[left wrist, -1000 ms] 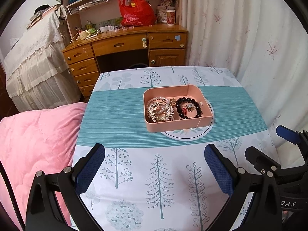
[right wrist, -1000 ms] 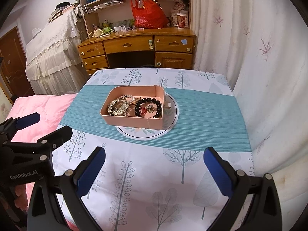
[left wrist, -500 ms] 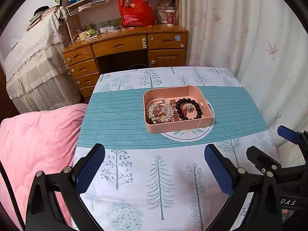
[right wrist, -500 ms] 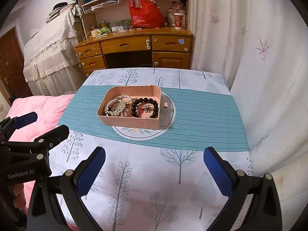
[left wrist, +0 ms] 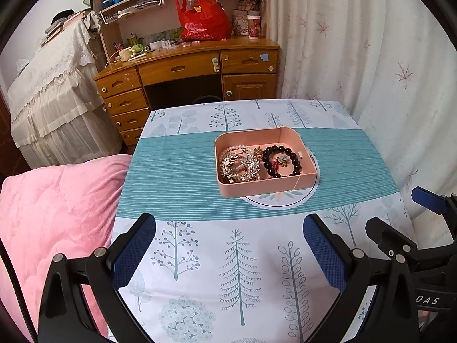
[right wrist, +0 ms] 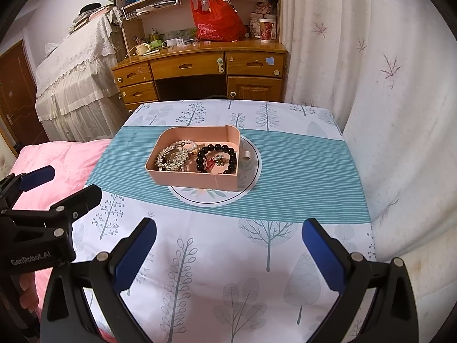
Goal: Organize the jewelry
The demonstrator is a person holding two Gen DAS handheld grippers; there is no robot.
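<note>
Both grippers stand wide apart and hold nothing: the left gripper [left wrist: 228,251] and right gripper [right wrist: 228,248] hover low over the tree-print tablecloth [left wrist: 237,257]. Over the last second little has changed: the views only drifted slightly and the pink tray [left wrist: 265,184] did not move, so nothing tells an early stage from a late one. Ahead of both grippers, well apart, it holds a black bead bracelet [left wrist: 281,161], a pearl bracelet [left wrist: 232,150] and a rhinestone leaf hair clip [left wrist: 240,165].

Tree-print clothed table [left wrist: 200,257], round plate [left wrist: 285,200] under pink tray [left wrist: 265,184]
</note>
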